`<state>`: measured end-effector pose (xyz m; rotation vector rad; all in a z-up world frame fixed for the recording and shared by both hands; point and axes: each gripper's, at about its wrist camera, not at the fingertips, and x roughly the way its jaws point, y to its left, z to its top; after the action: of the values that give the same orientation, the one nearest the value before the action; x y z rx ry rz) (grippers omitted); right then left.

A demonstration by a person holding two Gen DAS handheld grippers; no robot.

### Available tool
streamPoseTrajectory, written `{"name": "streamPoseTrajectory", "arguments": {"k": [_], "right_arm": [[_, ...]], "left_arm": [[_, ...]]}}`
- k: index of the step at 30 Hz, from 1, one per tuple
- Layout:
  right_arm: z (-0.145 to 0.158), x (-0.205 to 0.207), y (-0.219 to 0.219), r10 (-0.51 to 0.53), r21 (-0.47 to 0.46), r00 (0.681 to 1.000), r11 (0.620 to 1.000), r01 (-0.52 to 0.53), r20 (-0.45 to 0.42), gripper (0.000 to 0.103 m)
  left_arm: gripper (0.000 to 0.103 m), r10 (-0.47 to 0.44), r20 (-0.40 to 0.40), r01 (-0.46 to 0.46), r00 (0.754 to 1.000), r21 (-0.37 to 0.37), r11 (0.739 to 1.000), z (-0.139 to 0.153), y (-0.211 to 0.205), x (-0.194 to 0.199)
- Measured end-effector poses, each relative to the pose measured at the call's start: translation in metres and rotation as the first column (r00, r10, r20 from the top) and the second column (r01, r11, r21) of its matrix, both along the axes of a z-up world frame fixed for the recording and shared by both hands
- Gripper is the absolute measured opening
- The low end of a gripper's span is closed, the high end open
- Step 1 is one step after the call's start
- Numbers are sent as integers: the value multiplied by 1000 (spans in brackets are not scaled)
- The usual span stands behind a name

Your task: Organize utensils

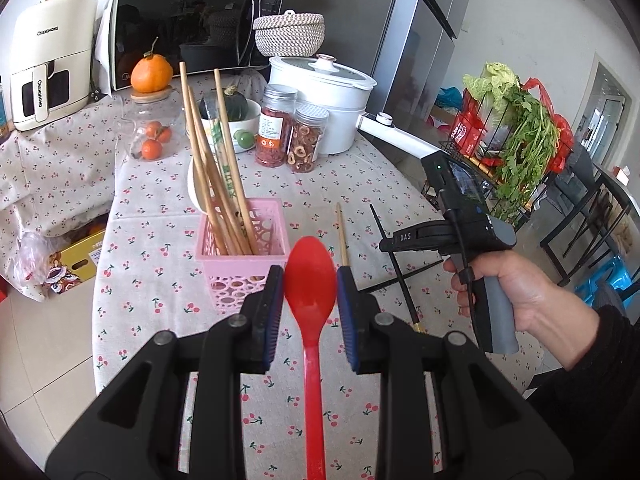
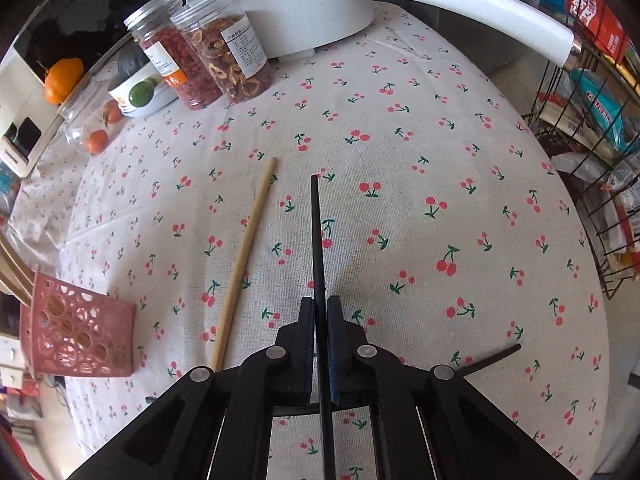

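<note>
Pink basket [image 1: 242,258] far left on the cloth [image 1: 160,216], full of wooden chopsticks [image 1: 212,168]. My left gripper [image 1: 310,280] clamps a red spoon [image 1: 311,284], bowl just right of the basket. Only the right view shows my right gripper [image 2: 319,308] pinching a black chopstick [image 2: 317,240]; a loose wooden one [image 2: 246,256] lies to its left, another black one [image 2: 492,358] near right.

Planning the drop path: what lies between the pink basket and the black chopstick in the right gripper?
One wooden chopstick lies on the cloth between pink basket and black chopstick; right wrist view shows it.
</note>
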<state>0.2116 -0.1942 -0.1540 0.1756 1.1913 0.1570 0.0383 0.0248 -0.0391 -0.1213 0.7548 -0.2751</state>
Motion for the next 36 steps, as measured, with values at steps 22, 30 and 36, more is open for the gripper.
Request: {"name": "streamPoseTrajectory", "arguments": {"k": [22,30,36], "right_arm": [[132,-74,-5,81,173,921,972,-158,382,6],[136,-71,-12,76,182,915,970,-160,397,6],[138,-71,-12,75,190,915,968,-162,397,6]], "left_arm": [[28,251,469,-219,847,-123,968,61,23,58],[29,246,525,-264,815,-41,964,41,11,82],[70,247,450,-266,858,-22,964,31,8,80]]}}
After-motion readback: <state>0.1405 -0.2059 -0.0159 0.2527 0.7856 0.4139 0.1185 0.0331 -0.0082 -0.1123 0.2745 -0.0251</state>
